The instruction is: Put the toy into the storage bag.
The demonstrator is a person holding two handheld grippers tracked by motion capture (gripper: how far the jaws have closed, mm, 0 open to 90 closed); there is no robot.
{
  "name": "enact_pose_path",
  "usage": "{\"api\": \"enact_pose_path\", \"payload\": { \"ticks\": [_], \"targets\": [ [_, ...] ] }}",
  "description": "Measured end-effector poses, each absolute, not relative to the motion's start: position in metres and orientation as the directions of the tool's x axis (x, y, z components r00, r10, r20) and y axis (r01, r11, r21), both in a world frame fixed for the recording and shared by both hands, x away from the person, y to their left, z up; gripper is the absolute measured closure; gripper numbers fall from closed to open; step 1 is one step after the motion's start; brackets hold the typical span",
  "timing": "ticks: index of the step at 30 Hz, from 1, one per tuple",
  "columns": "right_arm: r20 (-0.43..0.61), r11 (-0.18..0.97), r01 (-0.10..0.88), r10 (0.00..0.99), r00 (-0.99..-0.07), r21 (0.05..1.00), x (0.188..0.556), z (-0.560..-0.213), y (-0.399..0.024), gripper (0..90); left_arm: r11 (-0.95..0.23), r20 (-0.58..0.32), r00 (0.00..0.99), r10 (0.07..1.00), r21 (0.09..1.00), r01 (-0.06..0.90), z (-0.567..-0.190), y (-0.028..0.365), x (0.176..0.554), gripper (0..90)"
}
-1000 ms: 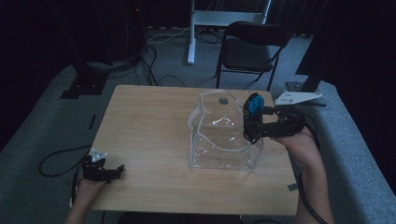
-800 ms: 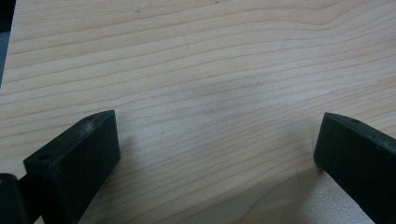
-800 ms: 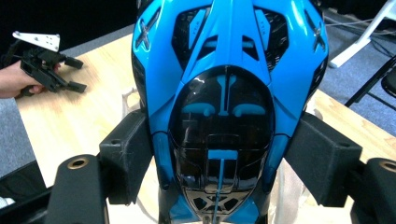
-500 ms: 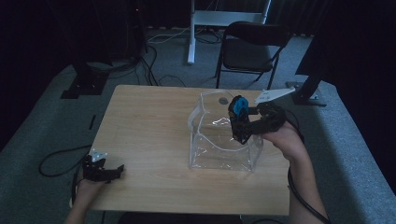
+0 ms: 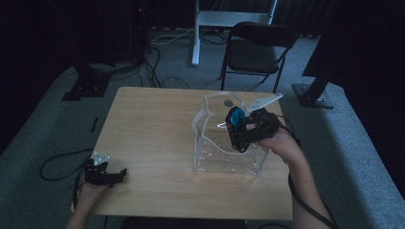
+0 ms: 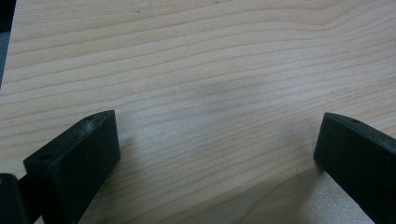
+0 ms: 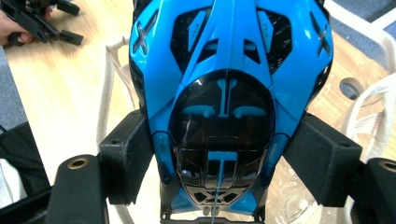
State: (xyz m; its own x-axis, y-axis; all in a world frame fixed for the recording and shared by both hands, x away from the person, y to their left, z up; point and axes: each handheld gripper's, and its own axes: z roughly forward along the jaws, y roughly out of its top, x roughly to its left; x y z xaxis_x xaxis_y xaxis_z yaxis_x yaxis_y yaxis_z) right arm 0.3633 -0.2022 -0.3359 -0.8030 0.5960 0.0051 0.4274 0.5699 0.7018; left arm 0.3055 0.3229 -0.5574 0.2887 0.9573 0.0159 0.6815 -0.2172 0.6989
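Resting at the near left corner of a pale wooden table (image 5: 157, 143) with fine running grain, left gripper (image 5: 107, 175) in a hand (image 5: 86, 196), matte black jaws spread wide over bare boards. Farther in, toward the right side, a clear plastic bag (image 5: 229, 152) with glossy creased walls and white rope-like handles, standing open-mouthed. Above its opening, right gripper (image 5: 237, 131) in the right hand (image 5: 282, 145), blocky black jaws pinching a blue toy car (image 7: 229, 93) by its flanks, glossy blue shell with a dark tinted canopy and X-shaped cutouts, held at the bag's upper edge; whether touching the bag, cannot tell. Around the table, grey carpet (image 5: 47, 129) with black cables (image 5: 57, 162) looping across. Beyond the far edge, a dark folding chair (image 5: 255, 52), a white stand leg (image 5: 196, 38), and black drapes in a dim room.
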Motion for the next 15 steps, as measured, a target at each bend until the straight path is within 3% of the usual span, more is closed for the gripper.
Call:
{"api": "enact_pose_path", "payload": {
  "ticks": [15],
  "targets": [
    [-0.040,0.692,0.424,0.546,-0.837,0.584,0.369,-0.352,-0.181,26.3,-0.219,0.017,0.290,0.957,0.698,0.681,-0.557,0.323,0.305,0.7]
  ]
}}
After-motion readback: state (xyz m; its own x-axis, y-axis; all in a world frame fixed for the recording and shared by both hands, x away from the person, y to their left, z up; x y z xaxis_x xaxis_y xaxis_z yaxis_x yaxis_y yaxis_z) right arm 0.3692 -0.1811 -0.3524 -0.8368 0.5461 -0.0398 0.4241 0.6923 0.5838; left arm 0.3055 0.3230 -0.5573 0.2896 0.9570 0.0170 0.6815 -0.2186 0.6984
